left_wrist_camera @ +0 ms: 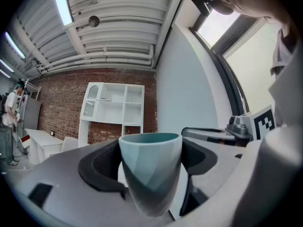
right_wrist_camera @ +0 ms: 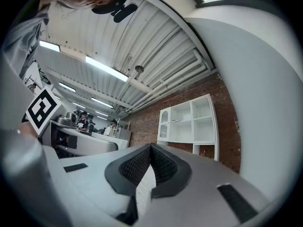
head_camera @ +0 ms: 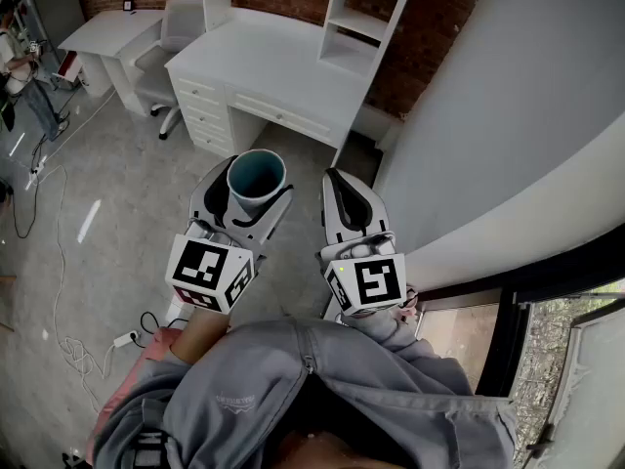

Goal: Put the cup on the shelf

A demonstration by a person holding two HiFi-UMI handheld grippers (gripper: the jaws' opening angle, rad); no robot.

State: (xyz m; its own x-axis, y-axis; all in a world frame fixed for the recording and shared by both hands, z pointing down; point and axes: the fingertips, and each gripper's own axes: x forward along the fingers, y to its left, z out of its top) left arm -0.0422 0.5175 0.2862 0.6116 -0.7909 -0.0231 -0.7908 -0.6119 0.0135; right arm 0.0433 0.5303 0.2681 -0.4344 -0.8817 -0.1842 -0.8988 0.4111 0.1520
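Note:
A teal cup (head_camera: 256,180) stands upright between the jaws of my left gripper (head_camera: 252,195), which is shut on it; both dark pads press its sides. In the left gripper view the cup (left_wrist_camera: 150,171) fills the centre, its mouth facing up. My right gripper (head_camera: 340,201) hangs beside it, shut and empty, its pads (right_wrist_camera: 150,167) meeting. The white shelf unit (head_camera: 366,18) rises from the right end of a white desk (head_camera: 273,66) ahead. Its open compartments show as the shelf unit (left_wrist_camera: 113,108) against a brick wall, and again as the shelf unit (right_wrist_camera: 189,122).
A grey chair (head_camera: 171,52) stands left of the desk, with a second white table (head_camera: 107,29) behind it. Cables (head_camera: 49,262) and a power strip (head_camera: 127,338) lie on the grey floor. A pale wall (head_camera: 527,115) runs along the right. People stand far off at the left (left_wrist_camera: 12,112).

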